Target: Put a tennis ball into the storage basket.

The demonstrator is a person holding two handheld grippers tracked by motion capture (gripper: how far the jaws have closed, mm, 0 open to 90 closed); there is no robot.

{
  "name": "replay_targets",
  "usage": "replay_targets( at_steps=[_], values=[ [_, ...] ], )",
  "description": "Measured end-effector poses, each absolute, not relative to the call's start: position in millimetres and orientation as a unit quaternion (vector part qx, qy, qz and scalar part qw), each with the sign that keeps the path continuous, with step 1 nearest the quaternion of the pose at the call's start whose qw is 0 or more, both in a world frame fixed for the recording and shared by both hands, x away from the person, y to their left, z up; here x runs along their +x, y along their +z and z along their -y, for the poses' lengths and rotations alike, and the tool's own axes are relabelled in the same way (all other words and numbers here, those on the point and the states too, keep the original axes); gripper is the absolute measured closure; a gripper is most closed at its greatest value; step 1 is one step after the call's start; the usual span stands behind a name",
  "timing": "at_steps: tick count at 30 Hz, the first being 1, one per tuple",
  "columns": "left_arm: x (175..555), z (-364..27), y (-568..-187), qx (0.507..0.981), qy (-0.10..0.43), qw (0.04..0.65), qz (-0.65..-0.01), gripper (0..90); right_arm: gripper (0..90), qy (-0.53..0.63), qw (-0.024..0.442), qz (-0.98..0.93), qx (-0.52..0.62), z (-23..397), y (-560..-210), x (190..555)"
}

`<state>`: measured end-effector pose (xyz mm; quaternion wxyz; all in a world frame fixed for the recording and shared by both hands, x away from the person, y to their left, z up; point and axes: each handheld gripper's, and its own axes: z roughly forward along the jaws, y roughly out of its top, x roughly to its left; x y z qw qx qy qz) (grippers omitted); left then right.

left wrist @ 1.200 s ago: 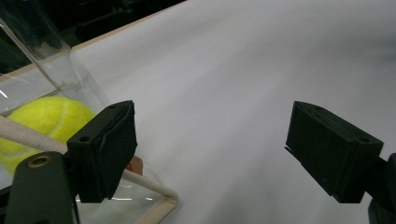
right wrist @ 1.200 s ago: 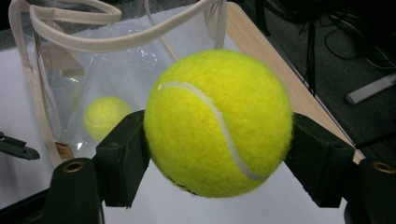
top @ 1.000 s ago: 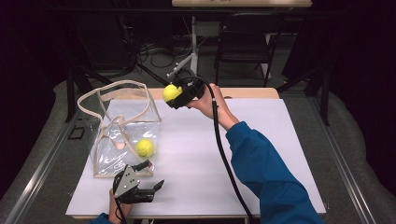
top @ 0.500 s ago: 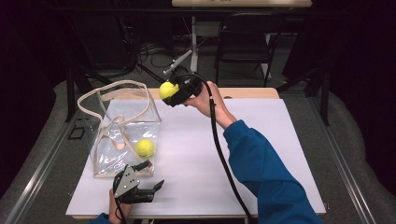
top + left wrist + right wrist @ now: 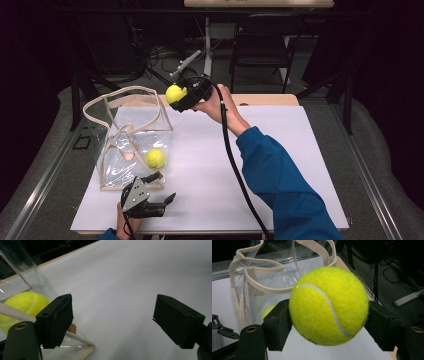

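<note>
My right gripper [image 5: 176, 95] hangs in the air above the table's far edge, shut on a yellow tennis ball [image 5: 174, 93]. Seen in the right gripper view, that ball [image 5: 329, 305] sits squeezed between both jaws of the right gripper [image 5: 329, 317]. A clear bag [image 5: 131, 142] with cream straps stands upright at the left, just left of and below the held ball. A second tennis ball [image 5: 155, 158] lies inside it. My left gripper [image 5: 161, 187] rests open near the front edge, beside the bag's near corner. Between its jaws, the left gripper [image 5: 112, 317] holds nothing, and the bagged ball [image 5: 22, 305] shows behind the left jaw.
The white tabletop [image 5: 290, 150] stretches bare to the right of the bag. The right gripper's black cable [image 5: 235, 160] trails over the blue sleeve [image 5: 280, 180]. A dark chair [image 5: 260, 50] and stands sit beyond the far edge.
The right gripper has drifted slightly left toward the bag's opening, still holding the ball. The left gripper and the bag have stayed put.
</note>
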<state>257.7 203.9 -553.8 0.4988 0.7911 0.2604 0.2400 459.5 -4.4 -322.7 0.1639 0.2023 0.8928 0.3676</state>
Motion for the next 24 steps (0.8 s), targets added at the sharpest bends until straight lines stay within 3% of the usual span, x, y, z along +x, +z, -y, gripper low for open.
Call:
replay_targets(
  at_steps=[24],
  values=[
    [258, -204, -554, 0.79, 0.24, 0.5, -0.262, 15.9, 26.5, 0.38, 0.164, -0.891, 0.188, -19, -311, 459]
  ],
)
